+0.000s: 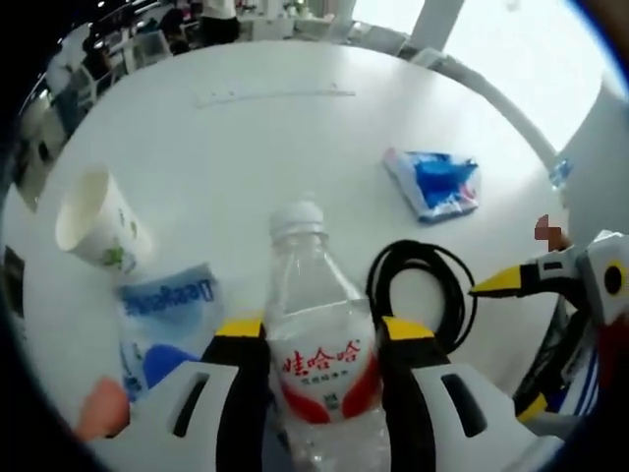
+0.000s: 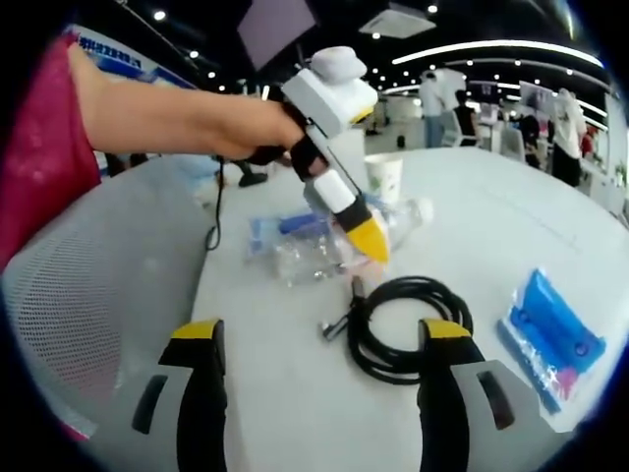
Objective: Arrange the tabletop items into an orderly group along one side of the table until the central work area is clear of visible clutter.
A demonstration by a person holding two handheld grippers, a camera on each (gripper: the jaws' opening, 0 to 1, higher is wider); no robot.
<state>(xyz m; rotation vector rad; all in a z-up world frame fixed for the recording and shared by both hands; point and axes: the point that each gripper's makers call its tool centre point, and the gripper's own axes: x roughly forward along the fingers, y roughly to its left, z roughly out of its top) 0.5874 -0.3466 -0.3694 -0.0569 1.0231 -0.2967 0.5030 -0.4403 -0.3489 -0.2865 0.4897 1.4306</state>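
My left gripper (image 1: 322,332) is shut on a clear plastic water bottle (image 1: 316,334) with a red label, its white cap pointing away. In the right gripper view that same left gripper (image 2: 356,228) holds the bottle (image 2: 314,254) low over the white table (image 2: 285,393), a person's hand on its handle. My right gripper (image 2: 322,339) stands open above the table, a coiled black cable (image 2: 408,329) just ahead of its right jaw. The cable (image 1: 418,285) lies right of the bottle. A paper cup (image 1: 98,221) lies tilted at the left. A blue packet (image 1: 432,182) rests farther right.
A blue-and-white wipes pack (image 1: 162,315) lies under the left jaw, an orange object (image 1: 101,408) beside it. The right gripper's yellow tip (image 1: 506,282) enters from the right. A blue packet (image 2: 550,329) lies right of the cable. A grey mesh chair (image 2: 88,285) stands at the table's left edge.
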